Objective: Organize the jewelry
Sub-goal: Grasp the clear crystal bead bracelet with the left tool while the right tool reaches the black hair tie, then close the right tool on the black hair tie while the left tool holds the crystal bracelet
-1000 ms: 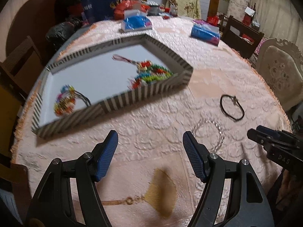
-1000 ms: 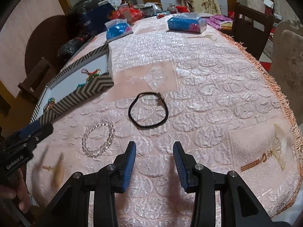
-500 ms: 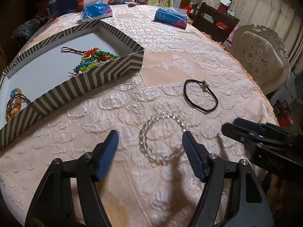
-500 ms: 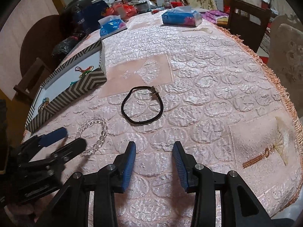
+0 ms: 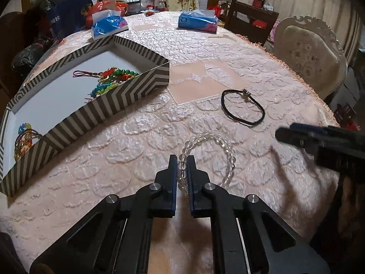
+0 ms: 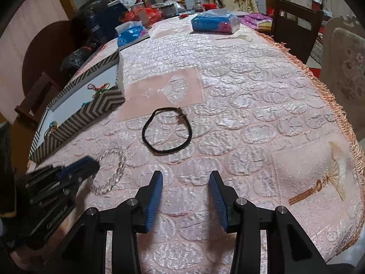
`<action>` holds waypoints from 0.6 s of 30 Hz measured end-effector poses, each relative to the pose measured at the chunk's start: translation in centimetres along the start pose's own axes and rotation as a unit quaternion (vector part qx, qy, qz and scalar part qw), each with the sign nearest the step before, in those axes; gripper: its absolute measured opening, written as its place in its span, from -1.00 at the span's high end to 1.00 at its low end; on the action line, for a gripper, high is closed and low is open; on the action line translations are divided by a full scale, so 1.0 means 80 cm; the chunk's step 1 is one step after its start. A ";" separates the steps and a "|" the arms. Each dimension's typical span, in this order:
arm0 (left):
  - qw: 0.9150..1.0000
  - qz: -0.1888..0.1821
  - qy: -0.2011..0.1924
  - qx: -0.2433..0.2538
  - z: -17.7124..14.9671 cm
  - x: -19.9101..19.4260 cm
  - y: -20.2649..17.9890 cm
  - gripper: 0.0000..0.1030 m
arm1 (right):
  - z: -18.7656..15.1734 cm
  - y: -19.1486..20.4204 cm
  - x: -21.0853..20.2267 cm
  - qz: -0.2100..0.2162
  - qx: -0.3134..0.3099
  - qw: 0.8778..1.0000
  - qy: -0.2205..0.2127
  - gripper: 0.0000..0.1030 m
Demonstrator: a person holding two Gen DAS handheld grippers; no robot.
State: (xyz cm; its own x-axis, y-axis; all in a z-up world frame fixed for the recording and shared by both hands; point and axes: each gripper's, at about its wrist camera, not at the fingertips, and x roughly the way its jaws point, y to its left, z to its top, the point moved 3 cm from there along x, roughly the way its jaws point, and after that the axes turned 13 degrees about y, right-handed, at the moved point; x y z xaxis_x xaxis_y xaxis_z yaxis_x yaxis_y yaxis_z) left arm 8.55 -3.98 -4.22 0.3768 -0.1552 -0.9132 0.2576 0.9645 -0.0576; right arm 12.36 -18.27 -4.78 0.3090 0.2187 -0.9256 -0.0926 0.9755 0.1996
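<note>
Clamped on the near-left arc of the clear bead bracelet [image 5: 213, 153], the left gripper [image 5: 181, 171] now has its jaws drawn together with the beads showing between the blue pads; half a second ago those same jaws stood wide apart, straddling the bracelet without touching it. So the grasp has just been made. The rest of the loop appears to lie on the pink embossed tablecloth [image 5: 239, 52], so it looks gripped but not yet lifted.

Over on the right, the right gripper [image 6: 186, 195] hovers low above the cloth with its jaws apart and nothing between them, nearer to the camera than the black cord bracelet [image 6: 166, 133], which lies flat and untouched near the middle of the table. Its jaws look wider than they were a moment ago.

To the far left sits the striped box [image 5: 127, 96], already holding a colourful beaded piece [image 5: 111, 80] at its far end and another colourful bracelet [image 5: 24, 137] at its near-left corner. I judge the next step is to raise the clear bracelet and carry it left over the striped wall into the box; the black one would follow.
</note>
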 end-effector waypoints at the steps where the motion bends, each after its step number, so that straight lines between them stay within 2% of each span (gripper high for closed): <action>1: 1.000 -0.002 -0.006 -0.003 -0.004 -0.004 0.003 0.88 | 0.001 -0.003 -0.003 0.003 0.005 1.000 -0.005 0.21; 4: 1.000 -0.003 -0.018 -0.014 -0.008 -0.012 0.014 0.88 | 0.006 -0.010 -0.010 0.023 0.018 0.999 -0.017 0.21; 7: 0.999 -0.005 -0.011 -0.033 -0.010 -0.009 0.027 0.88 | 0.017 -0.013 -0.011 0.040 0.017 0.999 -0.022 0.21; 13: 0.999 0.004 0.003 -0.049 -0.016 -0.005 0.031 0.88 | 0.061 0.000 -0.009 0.006 -0.061 0.998 -0.026 0.21; 16: 0.999 0.010 0.004 -0.049 -0.017 -0.005 0.028 0.88 | 0.078 0.007 0.003 0.016 -0.096 0.995 -0.014 0.27; 18: 0.999 0.009 0.007 -0.052 -0.016 -0.005 0.028 0.88 | 0.085 0.011 0.012 0.000 -0.112 0.994 -0.009 0.33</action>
State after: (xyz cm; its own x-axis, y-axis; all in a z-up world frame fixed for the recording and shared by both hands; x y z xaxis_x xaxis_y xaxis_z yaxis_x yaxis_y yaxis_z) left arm 7.86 -1.47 -4.53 0.3673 -0.1359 -0.9201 0.1574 0.9841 -0.0825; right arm 19.01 -17.07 -3.31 0.3255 0.2213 -0.9193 -0.2998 0.9462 0.1217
